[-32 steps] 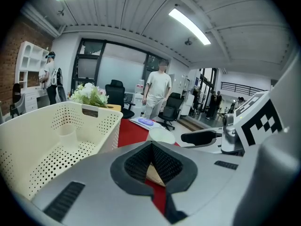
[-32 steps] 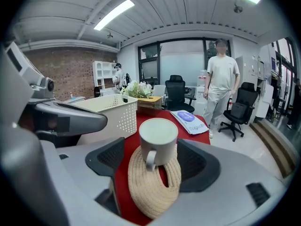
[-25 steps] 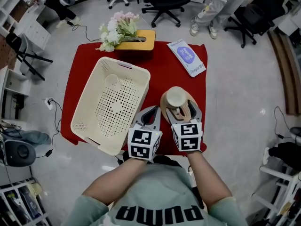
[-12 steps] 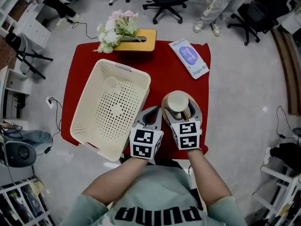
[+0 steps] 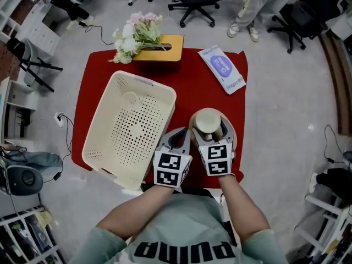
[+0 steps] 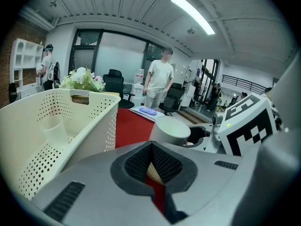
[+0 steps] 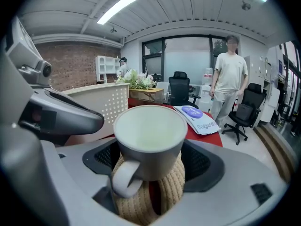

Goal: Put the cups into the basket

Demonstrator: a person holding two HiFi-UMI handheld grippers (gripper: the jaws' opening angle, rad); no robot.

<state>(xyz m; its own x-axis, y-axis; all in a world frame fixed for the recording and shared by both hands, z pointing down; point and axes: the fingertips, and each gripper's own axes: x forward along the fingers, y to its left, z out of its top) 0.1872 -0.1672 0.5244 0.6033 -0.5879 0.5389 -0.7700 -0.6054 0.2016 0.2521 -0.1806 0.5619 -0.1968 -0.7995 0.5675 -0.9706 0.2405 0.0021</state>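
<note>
Right gripper (image 5: 210, 125) has just been opening its jaws, wide now around the cup (image 7: 149, 138), not gripping it yet. The cup sits on a woven coaster (image 7: 141, 202) just right of the basket (image 5: 99, 142). Left gripper (image 6: 151, 166) is closed, empty. I reckon an off-centre squeeze could tip the cup or drag the coaster.

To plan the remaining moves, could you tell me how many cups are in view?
2: one cup inside the basket, a second cup on the woven coaster beside it.
</note>
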